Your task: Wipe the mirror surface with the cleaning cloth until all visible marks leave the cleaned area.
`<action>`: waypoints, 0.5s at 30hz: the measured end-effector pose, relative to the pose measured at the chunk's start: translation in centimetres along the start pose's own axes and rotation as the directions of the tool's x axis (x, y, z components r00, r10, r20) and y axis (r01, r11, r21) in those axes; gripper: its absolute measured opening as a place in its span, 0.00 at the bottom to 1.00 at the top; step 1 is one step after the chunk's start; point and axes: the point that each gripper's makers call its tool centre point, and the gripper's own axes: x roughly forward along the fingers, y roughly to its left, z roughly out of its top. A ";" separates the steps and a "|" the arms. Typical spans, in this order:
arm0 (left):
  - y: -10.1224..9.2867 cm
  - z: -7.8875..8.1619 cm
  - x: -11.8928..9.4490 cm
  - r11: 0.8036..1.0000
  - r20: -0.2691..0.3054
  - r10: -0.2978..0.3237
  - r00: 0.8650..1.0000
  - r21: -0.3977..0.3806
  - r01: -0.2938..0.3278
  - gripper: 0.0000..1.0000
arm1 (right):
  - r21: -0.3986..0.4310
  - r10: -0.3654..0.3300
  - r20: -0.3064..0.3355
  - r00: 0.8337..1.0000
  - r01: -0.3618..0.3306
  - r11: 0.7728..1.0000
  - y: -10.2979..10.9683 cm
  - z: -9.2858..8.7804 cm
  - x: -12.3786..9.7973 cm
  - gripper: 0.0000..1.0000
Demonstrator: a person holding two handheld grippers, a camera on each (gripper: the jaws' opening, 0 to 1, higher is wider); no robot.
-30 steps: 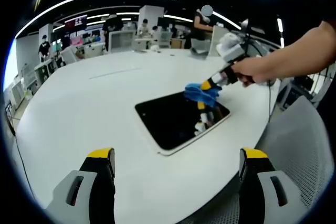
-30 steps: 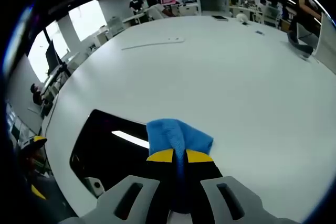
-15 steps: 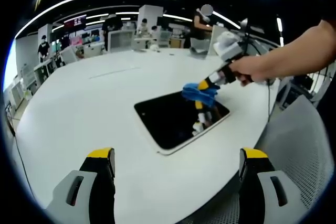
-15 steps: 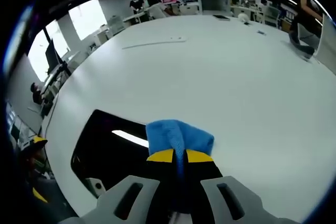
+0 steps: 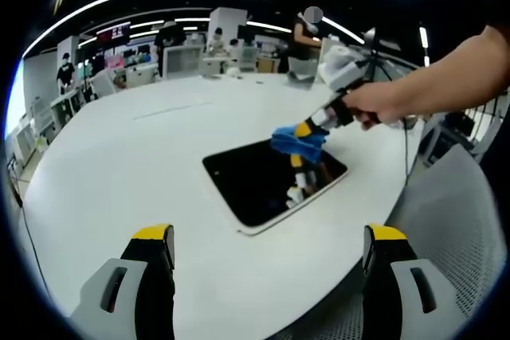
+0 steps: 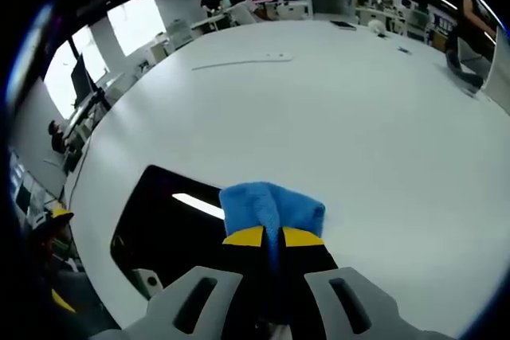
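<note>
right tongs (image 6: 272, 238) grip the blue cloth (image 6: 271, 206) at the mirror (image 5: 271, 182) edge; left tongs (image 5: 269, 238) wide; cloth may slide off onto the tabletop (image 5: 143, 165).

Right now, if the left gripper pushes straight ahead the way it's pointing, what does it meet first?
Most likely the mirror lying flat on the white table. The left gripper is open, and the mirror's near corner sits between its jaws' line. Depth is unclear, so bare tabletop may come first.
</note>
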 end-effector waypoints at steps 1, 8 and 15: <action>0.0 0.0 0.0 1.000 0.000 -0.001 1.000 0.001 0.001 0.99 | 0.001 0.000 0.001 1.000 0.000 1.000 0.1 0.0 0.0 0.02; 0.2 0.1 -0.1 1.000 0.005 0.005 1.000 -0.005 -0.005 0.99 | -0.001 0.002 0.004 1.000 -0.002 1.000 0.8 0.3 0.4 0.02; 0.1 0.1 -0.1 1.000 0.008 0.003 1.000 -0.004 -0.003 0.99 | -0.016 0.017 0.000 1.000 -0.017 1.000 2.2 0.5 0.8 0.02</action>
